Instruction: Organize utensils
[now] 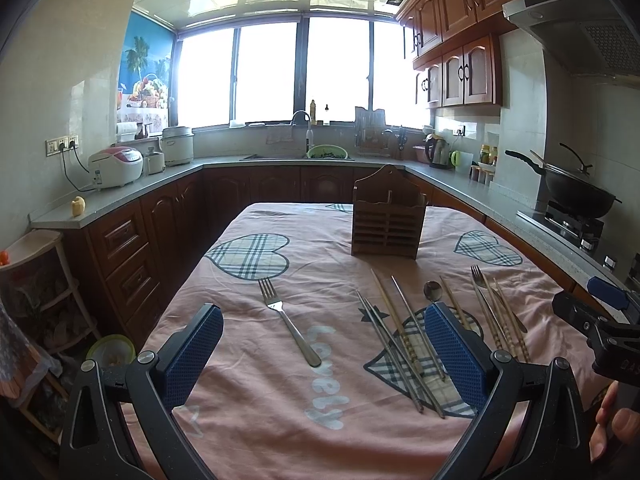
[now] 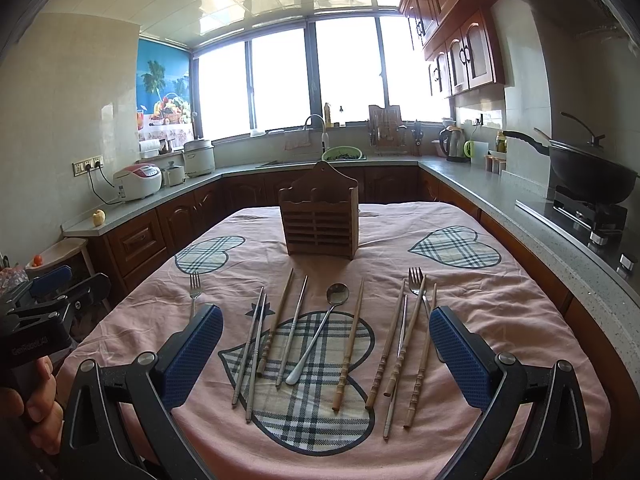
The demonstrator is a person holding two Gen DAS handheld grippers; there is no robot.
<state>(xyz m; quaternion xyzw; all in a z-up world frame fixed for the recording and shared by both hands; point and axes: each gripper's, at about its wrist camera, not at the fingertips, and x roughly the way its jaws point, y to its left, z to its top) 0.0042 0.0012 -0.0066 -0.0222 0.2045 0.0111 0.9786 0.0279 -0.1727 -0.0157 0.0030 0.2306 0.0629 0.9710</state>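
Utensils (image 2: 336, 344) loose on tablecloth (image 2: 500, 304); holder (image 2: 319, 222) interior unseen.

Both grippers carry blue textured pads (image 2: 192, 356) on black frames. Ahead of them lies a pink tablecloth (image 2: 400, 240) printed with plaid hearts. On it lie silver cutlery, tan wooden chopsticks (image 2: 350, 348), and farther off a brown slatted holder (image 2: 320, 226).
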